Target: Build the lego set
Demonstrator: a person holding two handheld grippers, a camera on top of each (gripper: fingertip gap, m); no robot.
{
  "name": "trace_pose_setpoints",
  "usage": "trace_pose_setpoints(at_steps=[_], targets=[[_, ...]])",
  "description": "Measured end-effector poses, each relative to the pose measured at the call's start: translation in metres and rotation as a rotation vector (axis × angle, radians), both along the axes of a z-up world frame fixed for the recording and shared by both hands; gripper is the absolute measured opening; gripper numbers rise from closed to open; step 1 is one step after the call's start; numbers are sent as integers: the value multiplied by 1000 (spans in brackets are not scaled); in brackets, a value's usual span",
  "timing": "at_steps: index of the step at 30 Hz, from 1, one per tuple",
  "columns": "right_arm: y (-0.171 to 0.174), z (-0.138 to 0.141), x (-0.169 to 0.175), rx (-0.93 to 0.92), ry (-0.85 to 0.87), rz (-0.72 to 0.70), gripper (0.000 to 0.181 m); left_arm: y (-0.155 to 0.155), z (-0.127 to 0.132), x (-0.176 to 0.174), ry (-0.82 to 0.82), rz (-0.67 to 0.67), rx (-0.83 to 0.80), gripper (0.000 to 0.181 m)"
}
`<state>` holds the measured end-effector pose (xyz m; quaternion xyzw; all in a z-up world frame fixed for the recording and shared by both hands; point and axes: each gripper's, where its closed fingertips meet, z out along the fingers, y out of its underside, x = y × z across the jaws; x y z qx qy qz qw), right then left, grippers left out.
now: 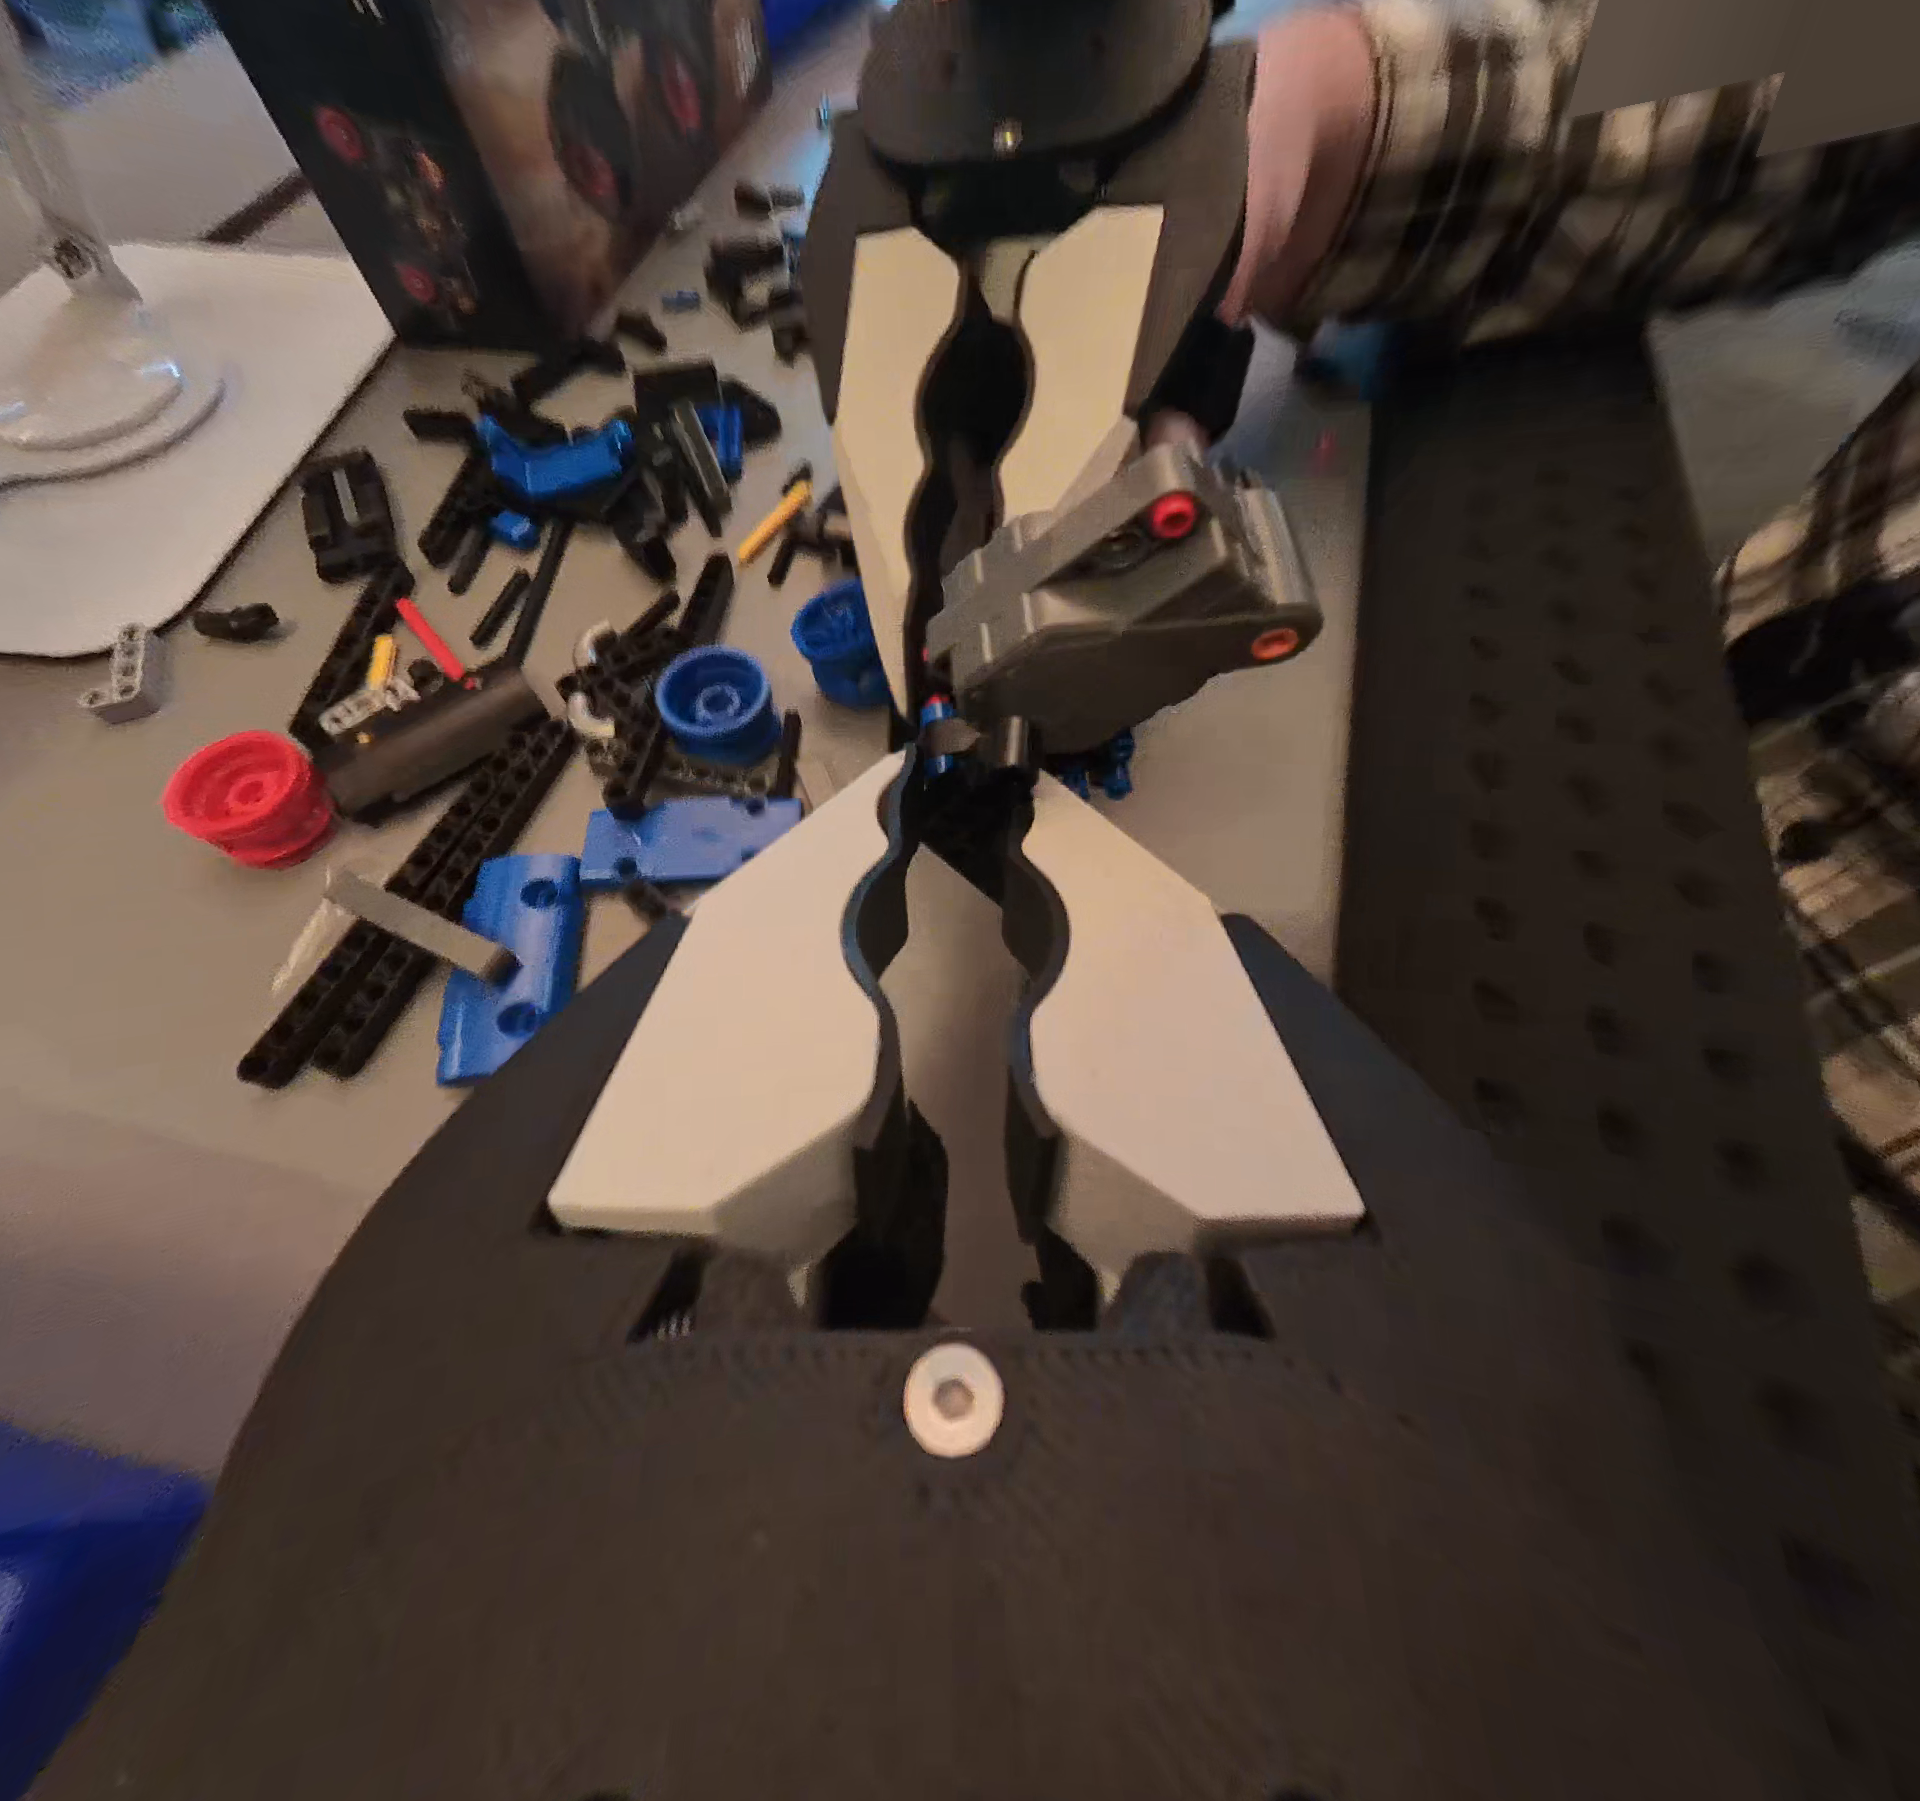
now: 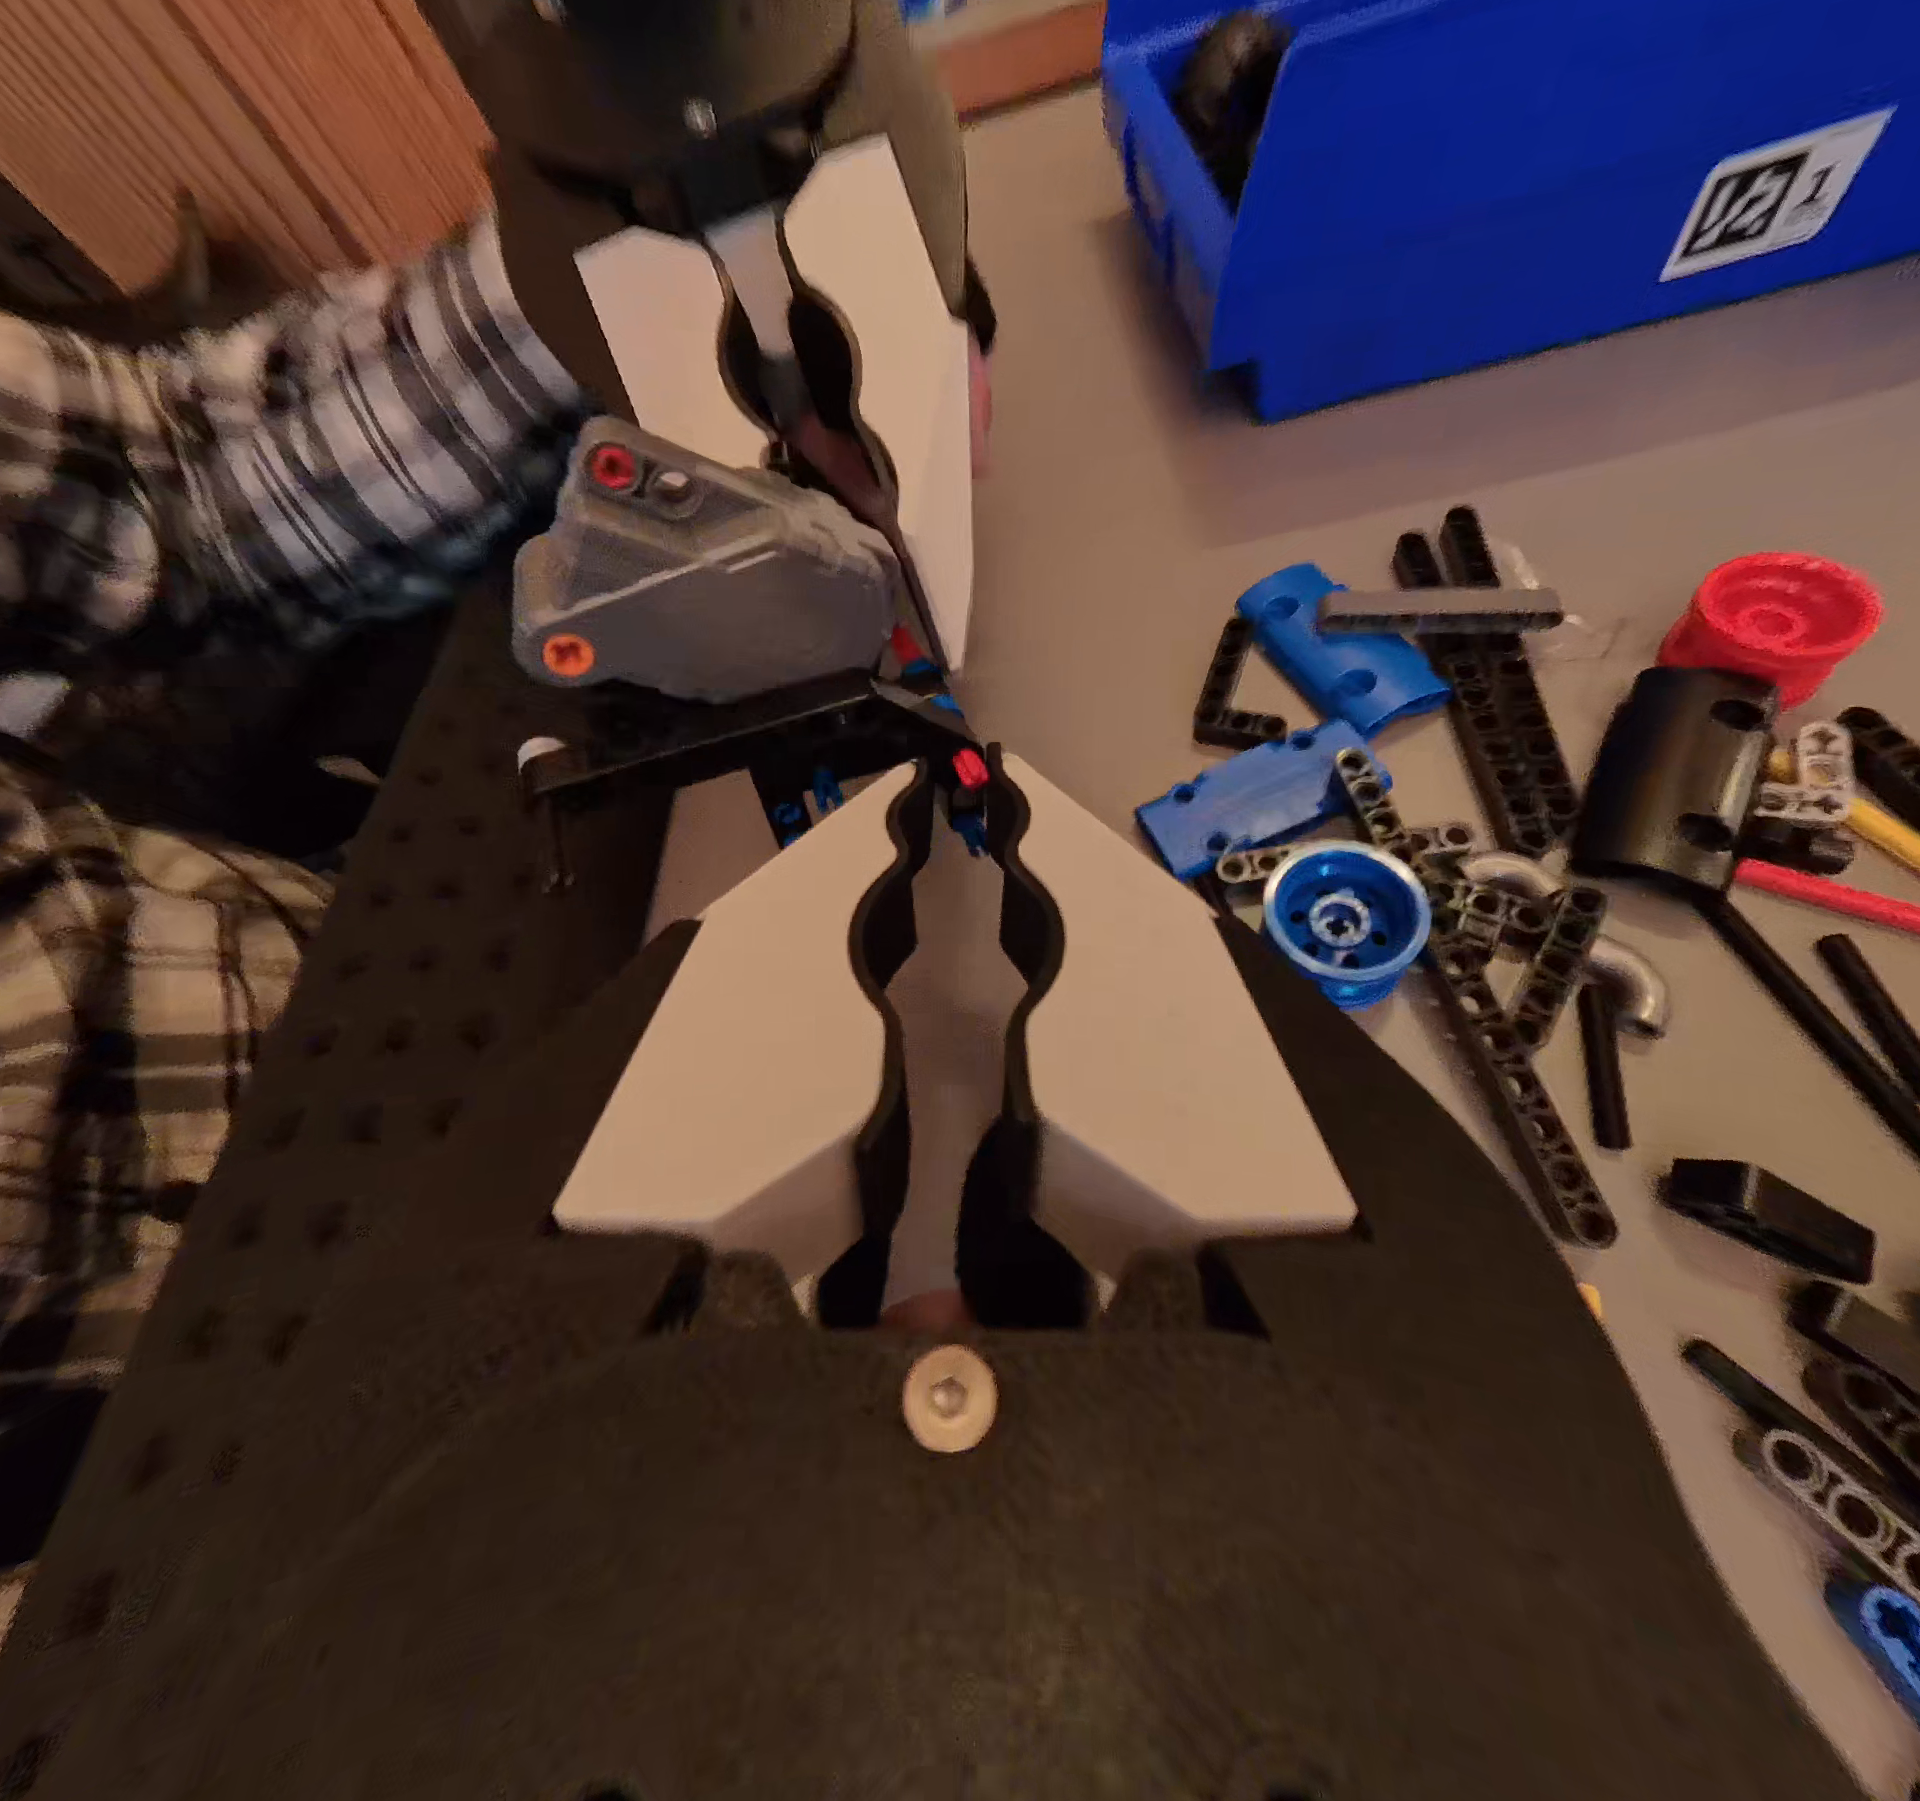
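Holding the half-built lego assembly (image 1: 1049,712) between them, the two tongs are meeting tip to tip above the table (image 1: 156,1180); the left tongs (image 1: 961,785) are clenched on the black frame at its near end, and the right tongs (image 2: 951,780) are nipping the small red and blue pins at the other end, with only a narrow gap left between the fingers. The grey motor block (image 2: 696,598) is sitting on top of the black frame and is leaning toward the perforated black board (image 2: 343,1024). To do this step well, I think one pair should be gripping firmly and staying quiet while the other is pushing the pin straight along its hole; a slanting push is risking to twist the frame loose. The heavy grey block is probably pulling the assembly to one side, so the grip should be kept close under it. Loose beams, a blue wheel (image 2: 1345,920) and a red wheel (image 2: 1777,624) are lying well apart on the table, beside the blue bin (image 2: 1558,141).
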<state>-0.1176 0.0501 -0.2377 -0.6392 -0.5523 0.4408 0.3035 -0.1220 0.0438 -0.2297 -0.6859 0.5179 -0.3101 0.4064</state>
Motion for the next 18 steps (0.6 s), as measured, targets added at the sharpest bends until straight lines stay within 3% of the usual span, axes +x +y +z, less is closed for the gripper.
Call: trace_pose_setpoints(at_steps=[5, 7, 13, 18], targets=[[-10, -31, -1, 109, -176, 59, 8, -13, -24, -2, 169, -33, -14, 10], [-12, -39, 1, 194, -249, 86, 16, -20, -24, 5, 158, -65, -10, 9], [-3, -36, 19, 325, -362, 102, 55, -19, -32, 12, 195, -73, 39, 9], [0, -14, 45, 358, -395, 60, 60, -22, -30, 4, 206, -51, 41, 9]])
